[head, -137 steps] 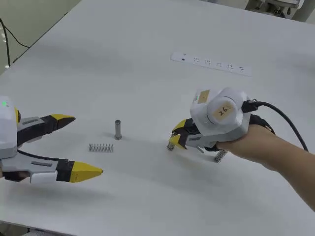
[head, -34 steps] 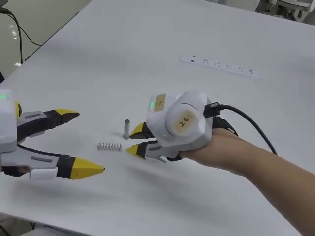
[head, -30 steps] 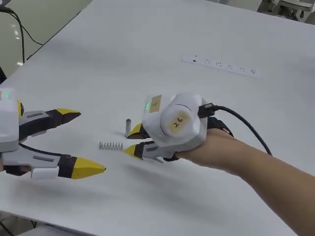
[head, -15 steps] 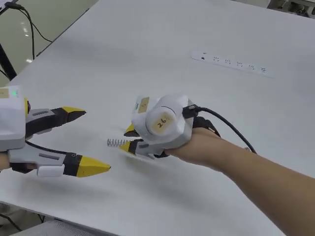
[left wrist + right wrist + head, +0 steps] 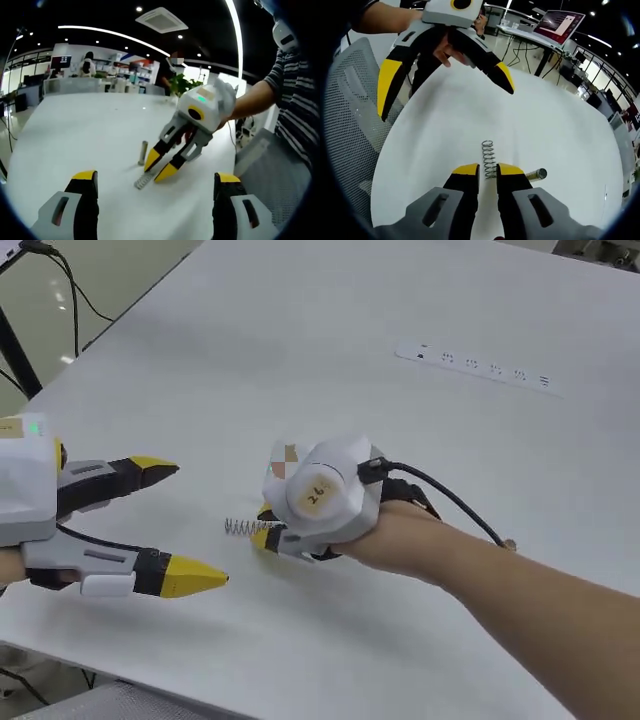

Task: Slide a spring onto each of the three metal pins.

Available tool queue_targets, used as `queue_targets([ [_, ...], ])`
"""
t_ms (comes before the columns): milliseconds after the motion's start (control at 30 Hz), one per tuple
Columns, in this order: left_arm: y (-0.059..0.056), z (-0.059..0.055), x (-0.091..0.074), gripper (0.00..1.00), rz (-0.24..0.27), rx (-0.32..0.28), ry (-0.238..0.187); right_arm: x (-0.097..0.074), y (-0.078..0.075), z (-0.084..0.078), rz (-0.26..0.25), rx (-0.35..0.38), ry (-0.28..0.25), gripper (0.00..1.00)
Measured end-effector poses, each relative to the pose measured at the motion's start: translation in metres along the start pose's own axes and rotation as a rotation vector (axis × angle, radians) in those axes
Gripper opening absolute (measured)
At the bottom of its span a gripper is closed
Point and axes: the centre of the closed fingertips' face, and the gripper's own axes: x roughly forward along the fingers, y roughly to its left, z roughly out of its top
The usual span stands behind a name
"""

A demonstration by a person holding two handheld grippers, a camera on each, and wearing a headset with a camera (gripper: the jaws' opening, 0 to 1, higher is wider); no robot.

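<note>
The right gripper (image 5: 488, 169) fingers pinch one end of the spring (image 5: 488, 150) lying on the tabletop (image 5: 545, 125) beside a pin (image 5: 536, 174); the left gripper (image 5: 200, 523) fingers stand wide.

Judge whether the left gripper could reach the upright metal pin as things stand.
Probably yes. The left gripper is open and the pin stands ahead of it across bare table; the right gripper, at the spring beside the pin, crowds one side.

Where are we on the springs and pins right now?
Done: nothing confirmed; the one pin in view stands bare. In hand: the right gripper has its jaws closed on the near end of the spring, which lies on the table. Left: lift it and slide it over that pin. The left gripper hovers open.
</note>
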Motion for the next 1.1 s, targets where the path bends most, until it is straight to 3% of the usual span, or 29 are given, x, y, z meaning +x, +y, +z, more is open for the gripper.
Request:
queue_targets([
  [100,0.000,0.000,0.000,0.93,-0.001,0.000,0.000,0.003,0.000,-0.004,0.002,0.009,0.013,0.11],
  [300,-0.001,0.001,-0.001,0.93,-0.001,-0.001,0.001,0.003,0.002,-0.002,0.013,0.033,-0.010,0.08],
  [467,-0.002,0.002,0.000,0.93,-0.002,0.000,0.000,-0.004,0.005,0.001,0.012,0.011,-0.022,0.08],
  [1100,-0.023,0.009,0.020,0.86,-0.080,0.023,0.017,-0.069,0.009,0.002,-0.041,-0.019,-0.081,0.08],
])
